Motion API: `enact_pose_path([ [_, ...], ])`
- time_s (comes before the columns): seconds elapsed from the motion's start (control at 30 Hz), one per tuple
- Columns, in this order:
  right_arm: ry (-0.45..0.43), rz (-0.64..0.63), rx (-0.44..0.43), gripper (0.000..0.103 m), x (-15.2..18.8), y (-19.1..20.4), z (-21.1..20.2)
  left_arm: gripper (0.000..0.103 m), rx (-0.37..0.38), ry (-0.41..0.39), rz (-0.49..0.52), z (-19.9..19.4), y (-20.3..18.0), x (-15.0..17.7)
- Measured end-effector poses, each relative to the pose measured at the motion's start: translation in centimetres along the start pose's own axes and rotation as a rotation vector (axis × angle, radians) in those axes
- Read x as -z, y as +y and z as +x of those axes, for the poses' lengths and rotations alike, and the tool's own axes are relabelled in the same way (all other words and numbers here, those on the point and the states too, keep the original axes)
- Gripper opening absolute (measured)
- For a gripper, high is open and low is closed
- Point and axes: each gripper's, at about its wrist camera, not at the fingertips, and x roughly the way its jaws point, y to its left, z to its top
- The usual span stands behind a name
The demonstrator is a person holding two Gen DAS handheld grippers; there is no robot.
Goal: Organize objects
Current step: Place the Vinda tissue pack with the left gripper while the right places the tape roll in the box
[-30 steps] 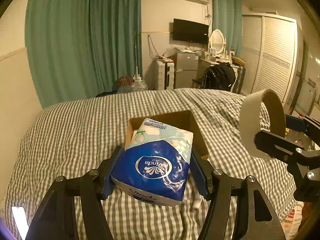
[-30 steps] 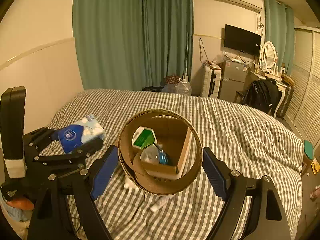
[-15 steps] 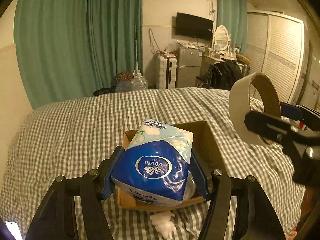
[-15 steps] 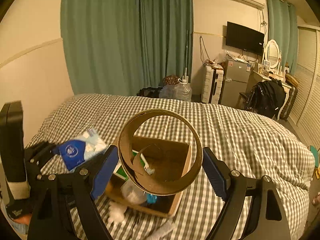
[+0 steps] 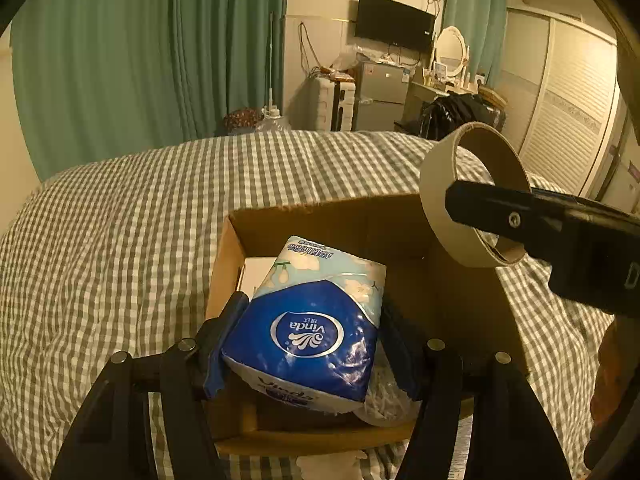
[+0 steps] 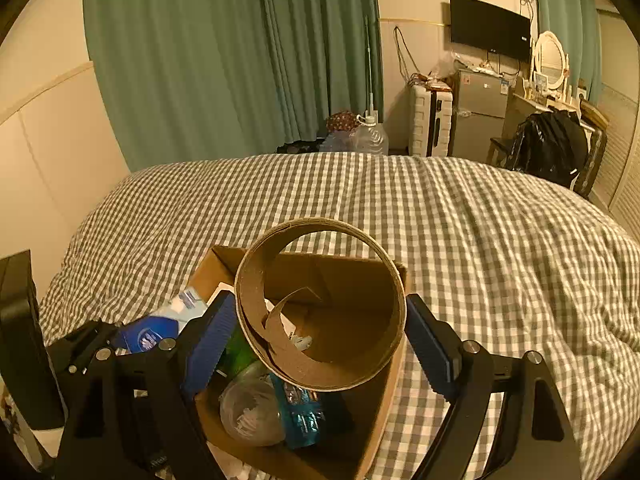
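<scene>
Two grippers hover over one open cardboard box (image 5: 400,216) on the checked bedspread (image 5: 120,240). Left gripper (image 5: 308,344) clamped on a blue Vinda tissue pack (image 5: 308,320), held above the box's near-left part. Right gripper (image 6: 320,320) clamped on a cardboard tape ring (image 6: 320,304), blue pads pressed to both sides, above the box's far-right side. Inside box: clear plastic bottle (image 6: 252,412), blue item (image 6: 300,412), green pack (image 6: 236,354).

Glossy plastic tissue pack (image 5: 308,328), matt cardboard ring (image 6: 320,304), seemingly cotton checked bedcover (image 6: 460,216).
</scene>
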Motion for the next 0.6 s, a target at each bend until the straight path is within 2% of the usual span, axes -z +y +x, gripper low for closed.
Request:
enact_pose_path([
  [0.13, 0.003, 0.008, -0.007, 0.086, -0.5, -0.3, -0.1, 0.068, 0.011, 0.009, 0.007, -0.3, 0.2, 0.5],
  [0.17, -0.01, 0.013, -0.009, 0.087, -0.7, -0.4, -0.6, 0.072, 0.012, 0.006, 0.007, -0.5, 0.2, 0.3],
  [0.27, -0.04, 0.024, 0.008, 0.094, -1.4, -0.3, -2.6, 0.096, -0.003, -0.017, -0.015, -2.1, 0.9, -0.6],
  [0.3, -0.048, 0.025, 0.015, 0.094, -1.6, -0.3, -3.3, 0.098, -0.002, -0.028, -0.026, -2.8, 1.1, -0.9],
  [0.6, -0.103, -0.002, 0.076, 0.094, -1.6, 0.7, -11.8, 0.098, -0.039, -0.083, -0.059, -10.1, 1.8, -1.3],
])
